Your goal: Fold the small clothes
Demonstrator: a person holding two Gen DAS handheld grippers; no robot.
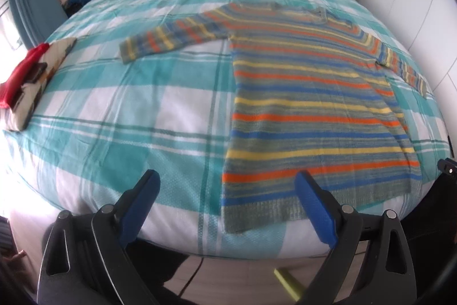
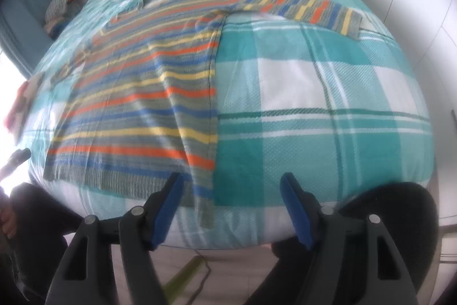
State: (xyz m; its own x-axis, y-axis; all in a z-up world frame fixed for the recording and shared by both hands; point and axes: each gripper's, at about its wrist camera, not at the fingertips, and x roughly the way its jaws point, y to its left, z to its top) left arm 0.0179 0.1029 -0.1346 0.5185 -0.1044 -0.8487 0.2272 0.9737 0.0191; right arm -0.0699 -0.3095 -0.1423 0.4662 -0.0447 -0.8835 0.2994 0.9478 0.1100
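Through the left wrist camera I see the striped sweater (image 1: 308,102) spread flat near the bed's (image 1: 160,110) near edge, sleeves out, unfolded; my left gripper (image 1: 227,190) hangs spread and empty over its hem corner, folded clothes (image 1: 31,76) at the bed's left edge. On the right view, my right gripper (image 2: 231,197) gapes empty beside the hem, bare bed rightward.

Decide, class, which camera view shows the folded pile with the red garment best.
The left wrist view: the folded pile lies whole on the bedspread at far left. The right wrist view catches only a blurred, overexposed strip at its left edge.
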